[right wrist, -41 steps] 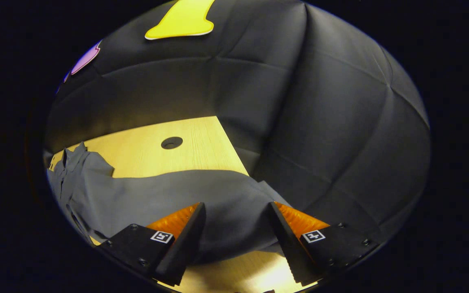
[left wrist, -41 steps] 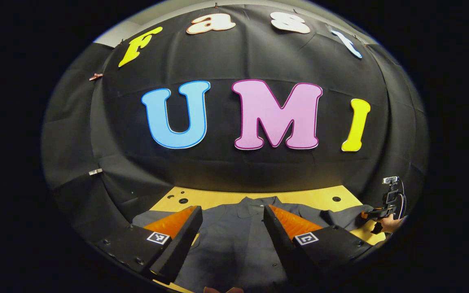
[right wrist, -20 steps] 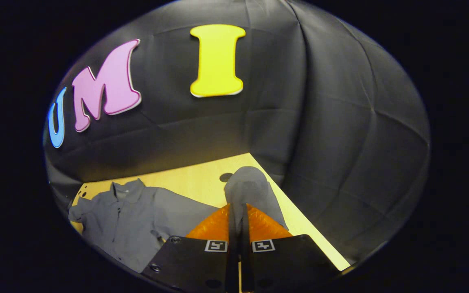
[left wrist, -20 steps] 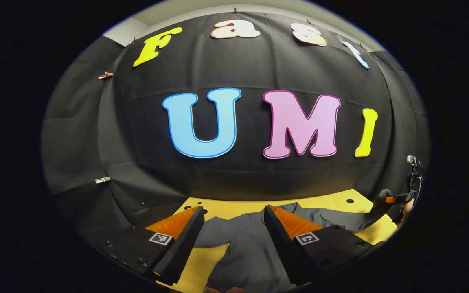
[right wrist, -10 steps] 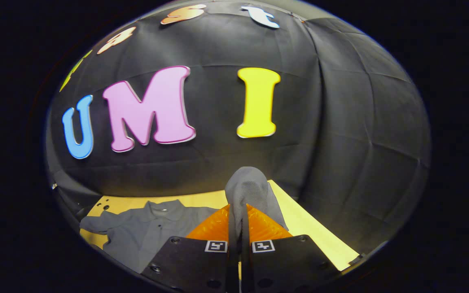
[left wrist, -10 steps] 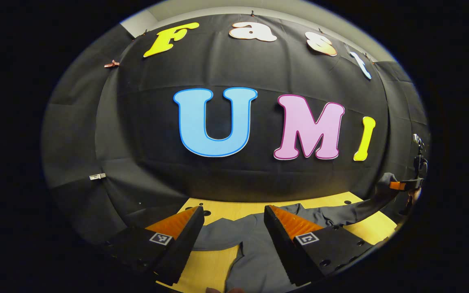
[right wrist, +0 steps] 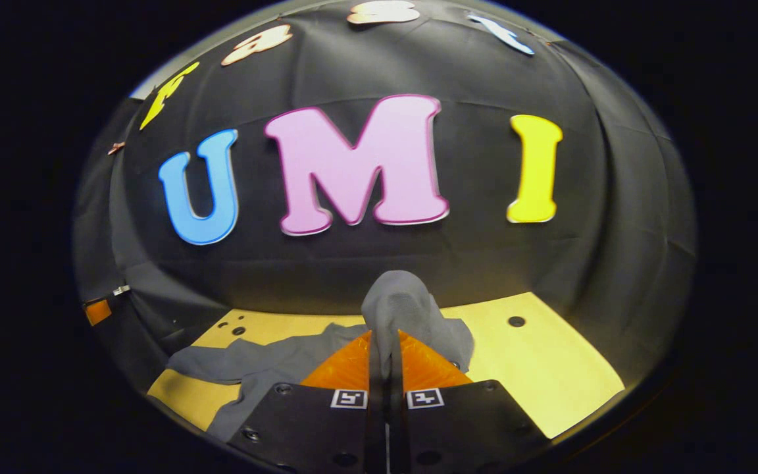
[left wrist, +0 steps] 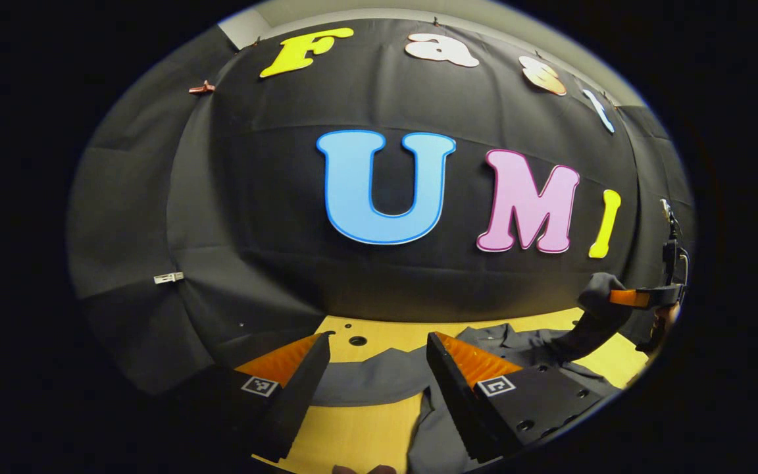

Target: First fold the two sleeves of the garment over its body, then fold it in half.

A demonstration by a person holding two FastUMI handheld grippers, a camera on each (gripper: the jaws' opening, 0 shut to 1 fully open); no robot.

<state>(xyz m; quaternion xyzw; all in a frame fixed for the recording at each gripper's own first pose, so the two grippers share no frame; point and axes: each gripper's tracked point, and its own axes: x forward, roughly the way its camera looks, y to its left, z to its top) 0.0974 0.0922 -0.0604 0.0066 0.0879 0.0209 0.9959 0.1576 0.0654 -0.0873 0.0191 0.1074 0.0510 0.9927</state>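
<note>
Garment (right wrist: 267, 362) lies flat on the yellow worktop (right wrist: 550, 375). My right claw (right wrist: 385, 355) pinches one sleeve (right wrist: 399, 306) and holds it up — the first fold, I think. Next, lay it across the body. My left claw (left wrist: 376, 368) is wide, holding nothing.

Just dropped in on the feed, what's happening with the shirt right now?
A person is folding a grey shirt on the wooden table with two handheld grippers. The right gripper is shut on the end of one sleeve and holds it lifted above the table, with the cloth bunched over its fingers. The left gripper is open and holds nothing, with the other sleeve lying flat on the table between its fingers. Neither sleeve lies over the body yet.
</note>
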